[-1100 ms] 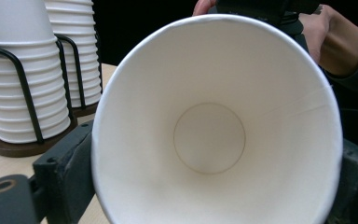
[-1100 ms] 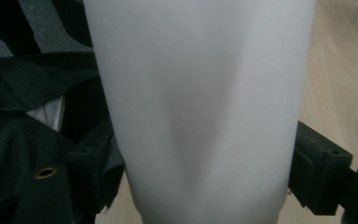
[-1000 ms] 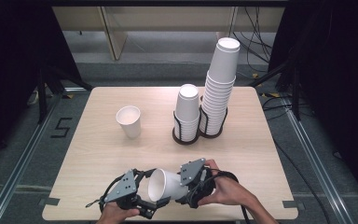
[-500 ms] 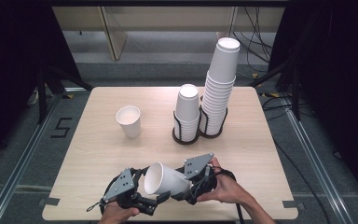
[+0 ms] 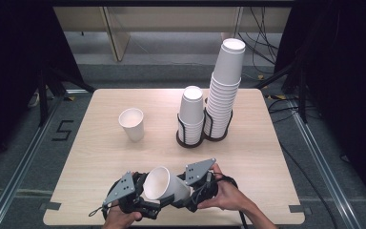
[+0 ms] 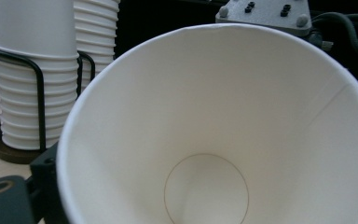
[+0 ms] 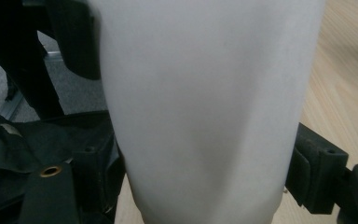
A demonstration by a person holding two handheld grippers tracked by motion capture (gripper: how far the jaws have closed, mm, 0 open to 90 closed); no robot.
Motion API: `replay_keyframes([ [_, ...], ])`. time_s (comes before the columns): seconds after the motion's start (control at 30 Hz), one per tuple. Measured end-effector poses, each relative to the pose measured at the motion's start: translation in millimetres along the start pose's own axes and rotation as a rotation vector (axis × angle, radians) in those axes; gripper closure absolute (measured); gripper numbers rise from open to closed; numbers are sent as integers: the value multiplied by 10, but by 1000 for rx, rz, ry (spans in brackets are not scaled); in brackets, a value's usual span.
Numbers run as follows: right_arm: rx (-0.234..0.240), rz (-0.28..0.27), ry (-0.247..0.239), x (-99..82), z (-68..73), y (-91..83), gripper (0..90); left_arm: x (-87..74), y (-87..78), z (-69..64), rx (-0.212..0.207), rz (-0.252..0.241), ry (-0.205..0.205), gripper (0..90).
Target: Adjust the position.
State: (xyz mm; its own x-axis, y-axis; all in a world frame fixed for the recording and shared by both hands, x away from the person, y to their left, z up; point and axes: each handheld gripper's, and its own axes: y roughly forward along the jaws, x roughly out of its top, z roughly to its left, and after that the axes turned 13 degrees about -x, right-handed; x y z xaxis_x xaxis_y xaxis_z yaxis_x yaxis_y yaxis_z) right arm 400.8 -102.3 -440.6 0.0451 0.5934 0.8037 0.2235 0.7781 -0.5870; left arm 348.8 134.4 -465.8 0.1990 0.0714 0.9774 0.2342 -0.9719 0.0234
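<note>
Held cup: white paper cup (image 5: 164,185), bottom centre of the high view, clear of the table (image 5: 100,157); inside bare.
Lone cup: upright cup (image 5: 132,124) left of centre, contents hard to tell.
Rack: wire holder (image 5: 190,136) with short stack (image 5: 191,112) and tall stack (image 5: 224,93), upper right of centre.
Position: cup between both grippers.
Axis: lies tilted, mouth toward lower left, base toward right gripper.
Right gripper (image 5: 190,193): clamped on cup's base end.
Left gripper (image 5: 140,200): jaws just been closing at the rim; grip apparently not confirmed.

Both claws held low, tips turned inward

The left claw (image 5: 145,202) has just been closing; the right claw (image 5: 190,193) is clamped.
</note>
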Motion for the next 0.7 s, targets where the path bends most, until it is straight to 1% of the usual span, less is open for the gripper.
replay_keyframes([
  [0.03, 11, 6, 14, 1, 6, 7, 246, -6, 0, -3, 0, -2, -2, 102],
  [0.07, 15, 11, 15, 0, 6, 12, 246, -9, 0, -4, -1, -1, -3, 107],
  [0.23, 15, 23, 35, -18, 20, 25, 232, 1, 8, -22, 1, 15, 8, 127],
  [0.27, 13, 25, 44, -18, 21, 24, 227, 6, 4, -24, 9, 14, 6, 128],
  [0.37, -13, 35, 58, -22, 4, 3, 207, 14, 6, -26, 23, 15, 8, 131],
  [0.4, -23, 43, 62, -25, 4, -4, 206, 17, 3, -28, 26, 24, 12, 131],
  [0.47, -32, 64, 36, -32, 13, -3, 216, 19, 3, -29, 27, 31, 19, 131],
  [0.5, -34, 68, 37, -34, 20, -1, 231, 18, 3, -29, 26, 32, 17, 130],
  [0.53, -24, 65, 32, -36, 25, 3, 243, 16, 6, -30, 26, 31, 18, 128],
  [0.6, -23, 62, 19, -30, 40, 16, 252, 13, 8, -31, 23, 30, 21, 120],
  [0.7, -11, 52, 31, -30, 52, 28, 257, 9, 13, -35, 28, 4, 17, 103],
])
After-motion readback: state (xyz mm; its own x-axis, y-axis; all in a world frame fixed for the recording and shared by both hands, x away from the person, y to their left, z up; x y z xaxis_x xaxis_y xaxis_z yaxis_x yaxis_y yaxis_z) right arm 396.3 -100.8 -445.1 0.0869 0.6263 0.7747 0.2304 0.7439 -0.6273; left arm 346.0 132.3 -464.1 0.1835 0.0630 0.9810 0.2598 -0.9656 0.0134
